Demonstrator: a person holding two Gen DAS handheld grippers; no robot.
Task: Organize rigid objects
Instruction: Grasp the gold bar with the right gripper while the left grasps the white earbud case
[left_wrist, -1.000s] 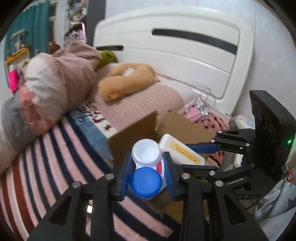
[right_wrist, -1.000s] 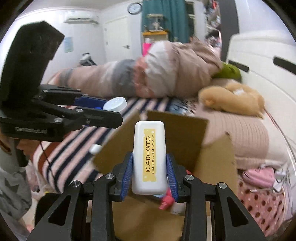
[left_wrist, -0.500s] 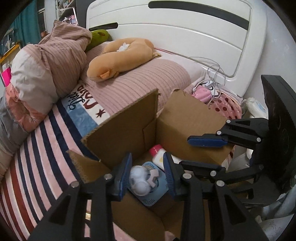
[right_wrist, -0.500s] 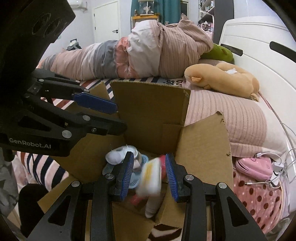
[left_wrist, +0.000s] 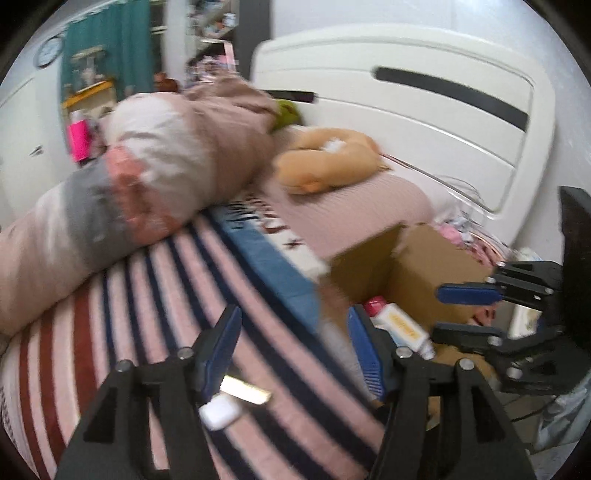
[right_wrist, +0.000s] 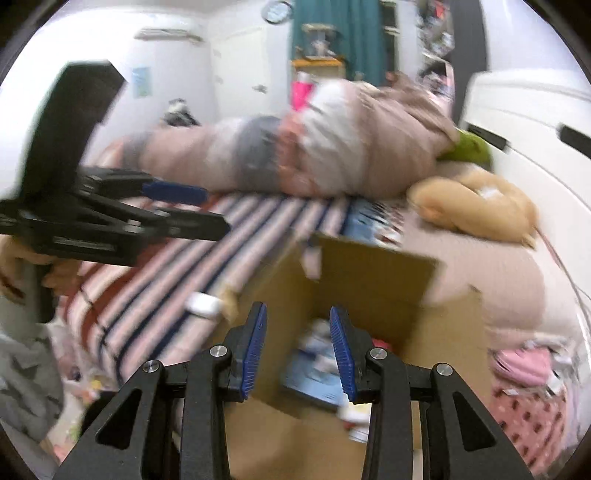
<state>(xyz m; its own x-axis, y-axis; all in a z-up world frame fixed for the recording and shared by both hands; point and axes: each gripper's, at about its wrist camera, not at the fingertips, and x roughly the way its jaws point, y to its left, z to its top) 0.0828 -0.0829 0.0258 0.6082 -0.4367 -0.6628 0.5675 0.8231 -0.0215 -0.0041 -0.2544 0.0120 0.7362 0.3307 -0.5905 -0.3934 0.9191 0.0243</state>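
Note:
A brown cardboard box stands open at the bed's edge and shows in the right wrist view too. Inside lie a white Kato-Kato tube, a pink-capped bottle and a blue-and-white item, blurred. My left gripper is open and empty over the striped blanket, left of the box. My right gripper is open and empty above the box's near wall. A small white case lies on the blanket by my left finger; it also shows in the right wrist view.
A rolled quilt, an orange plush toy and a pink pillow lie on the bed before the white headboard. A pink dotted pouch with cables sits right of the box.
Both grippers have let go of their items into the box, opened wide and lifted away. The left gripper has swung left over the blanket.

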